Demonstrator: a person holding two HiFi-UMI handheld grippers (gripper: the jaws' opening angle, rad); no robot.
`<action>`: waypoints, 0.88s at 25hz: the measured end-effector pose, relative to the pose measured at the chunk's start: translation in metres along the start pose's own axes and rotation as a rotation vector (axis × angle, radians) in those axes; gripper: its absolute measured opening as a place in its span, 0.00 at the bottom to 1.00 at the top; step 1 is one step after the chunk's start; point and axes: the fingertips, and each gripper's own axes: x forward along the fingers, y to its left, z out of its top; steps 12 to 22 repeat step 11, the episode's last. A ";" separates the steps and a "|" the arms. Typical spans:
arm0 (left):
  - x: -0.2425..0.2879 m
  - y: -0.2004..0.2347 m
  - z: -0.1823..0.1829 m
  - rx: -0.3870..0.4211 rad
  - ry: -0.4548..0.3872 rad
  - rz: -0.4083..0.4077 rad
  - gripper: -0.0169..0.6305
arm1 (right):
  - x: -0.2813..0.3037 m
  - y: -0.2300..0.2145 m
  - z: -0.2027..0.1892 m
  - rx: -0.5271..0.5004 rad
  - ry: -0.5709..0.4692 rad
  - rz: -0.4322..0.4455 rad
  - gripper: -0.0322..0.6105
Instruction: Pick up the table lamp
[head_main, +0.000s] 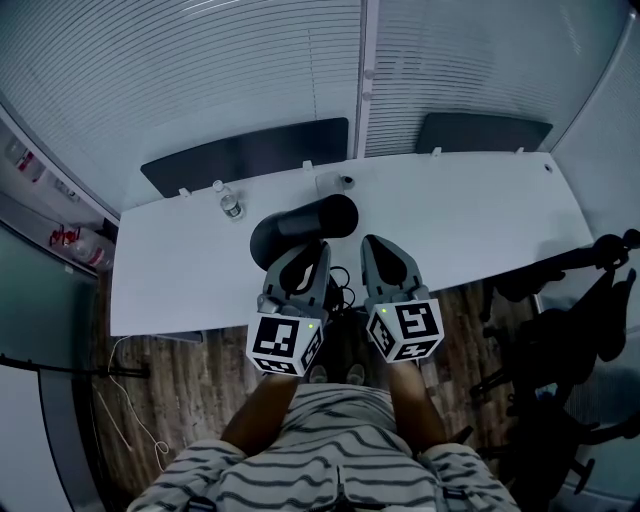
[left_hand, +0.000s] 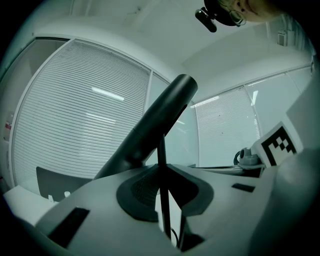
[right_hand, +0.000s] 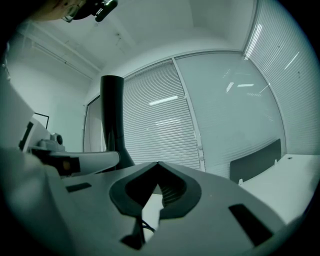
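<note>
The table lamp is black, with a thick tube head on a thin stem, and it stands over the near edge of the white table. In the left gripper view the stem runs upright between the pads of my left gripper, which is shut on it, and the head leans up and to the right above. My left gripper sits just below the lamp head. My right gripper is beside it, shut and empty. The right gripper view has the lamp to the left of my right gripper.
A small water bottle and a small white object stand on the table behind the lamp. A black cable hangs at the table edge between the grippers. Two dark panels line the far side. An office chair stands to the right.
</note>
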 end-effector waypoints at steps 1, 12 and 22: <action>0.001 0.000 0.000 0.001 0.000 0.000 0.09 | -0.001 0.000 0.000 0.001 -0.001 0.000 0.07; 0.005 0.001 -0.003 -0.004 0.009 0.013 0.09 | -0.002 -0.002 0.000 0.014 -0.001 0.014 0.07; 0.005 0.001 -0.003 -0.004 0.009 0.013 0.09 | -0.002 -0.002 0.000 0.014 -0.001 0.014 0.07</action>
